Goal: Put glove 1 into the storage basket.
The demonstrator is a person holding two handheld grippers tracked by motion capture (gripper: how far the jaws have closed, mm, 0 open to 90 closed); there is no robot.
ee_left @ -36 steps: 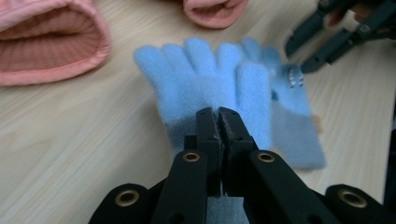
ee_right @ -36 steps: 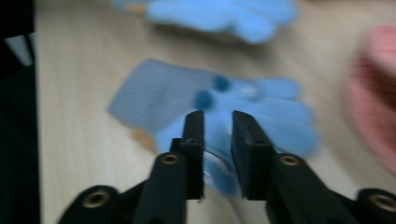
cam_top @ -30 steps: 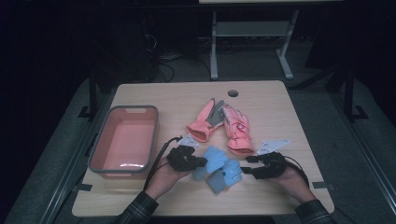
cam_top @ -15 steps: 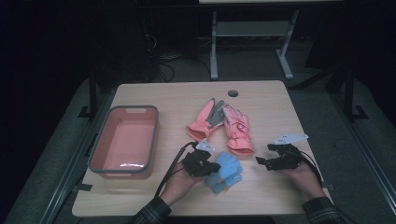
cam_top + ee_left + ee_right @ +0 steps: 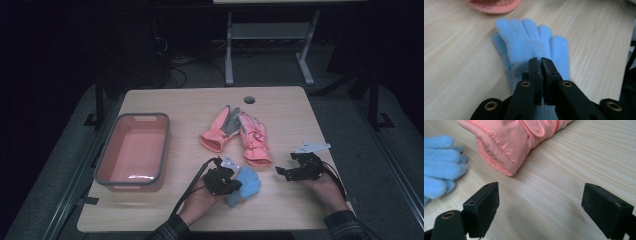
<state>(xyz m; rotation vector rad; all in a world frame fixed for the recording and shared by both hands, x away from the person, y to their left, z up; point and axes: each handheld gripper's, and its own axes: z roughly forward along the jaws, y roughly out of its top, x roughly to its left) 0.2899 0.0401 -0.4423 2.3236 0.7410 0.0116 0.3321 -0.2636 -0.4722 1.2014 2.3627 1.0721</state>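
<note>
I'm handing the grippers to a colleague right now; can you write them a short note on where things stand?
Left gripper: shut on the blue glove, pinching it near the cuff; the glove lies flat on the table, fingers pointing away from the jaws.
Right gripper: open, holding nothing, low over bare wood beside the cuff of the pink gloves.
The pink gloves lie together mid-table; the red bin sits at the left with nothing visible in it.
Done: blue glove gripped.
Left, probably: carry the blue glove to the bin, then the pink ones.
</note>
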